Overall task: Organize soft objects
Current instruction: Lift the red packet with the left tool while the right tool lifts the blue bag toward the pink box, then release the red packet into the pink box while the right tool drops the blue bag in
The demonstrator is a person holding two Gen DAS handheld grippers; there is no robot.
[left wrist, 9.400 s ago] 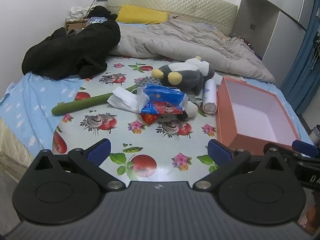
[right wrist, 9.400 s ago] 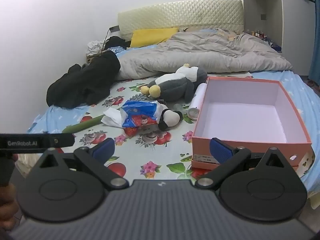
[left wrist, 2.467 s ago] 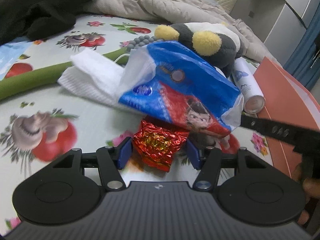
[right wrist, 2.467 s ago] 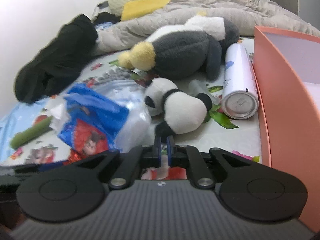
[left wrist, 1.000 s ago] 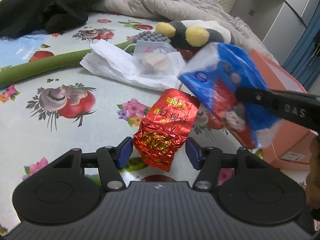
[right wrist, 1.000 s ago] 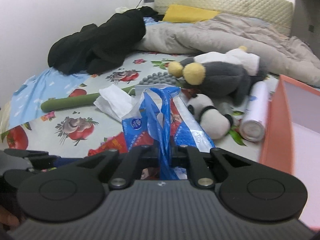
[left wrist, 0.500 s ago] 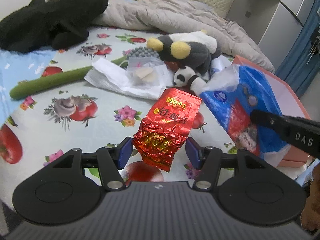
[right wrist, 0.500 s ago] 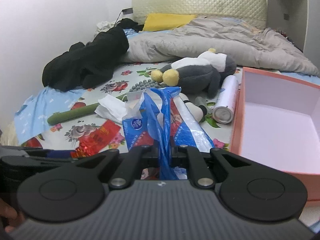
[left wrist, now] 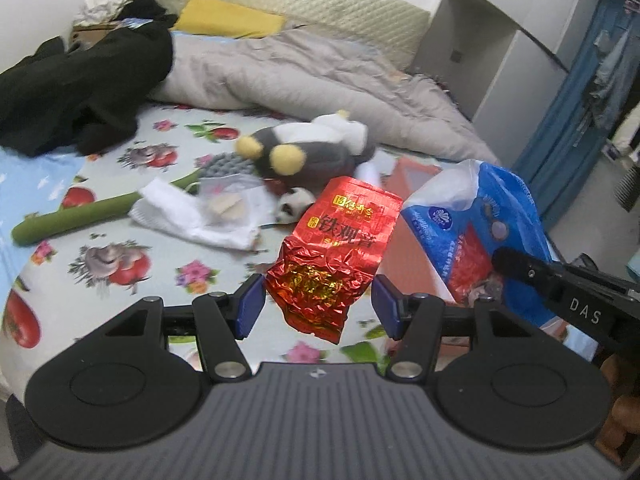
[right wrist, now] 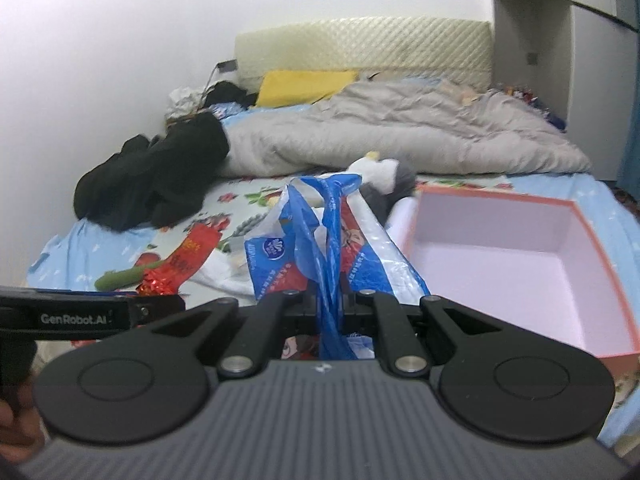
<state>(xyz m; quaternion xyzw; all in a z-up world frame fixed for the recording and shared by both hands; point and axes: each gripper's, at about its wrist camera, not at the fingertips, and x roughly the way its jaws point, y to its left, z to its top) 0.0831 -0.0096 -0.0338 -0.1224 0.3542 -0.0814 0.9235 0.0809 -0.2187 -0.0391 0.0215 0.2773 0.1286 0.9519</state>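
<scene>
Fruit-print bedspread (left wrist: 120,304) under hand-held grippers clamping red packet (left wrist: 332,256), blue bag (right wrist: 328,240).

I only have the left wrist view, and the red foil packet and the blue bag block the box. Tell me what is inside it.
Observer: In the right wrist view, the salmon-pink cardboard box stands open, and nothing shows on its pale lilac floor.
Operator: Report how the right gripper holds the bag.
Observer: The right gripper is shut on the twisted blue neck of the blue-and-red plastic bag, pinched thin between its pads.
</scene>
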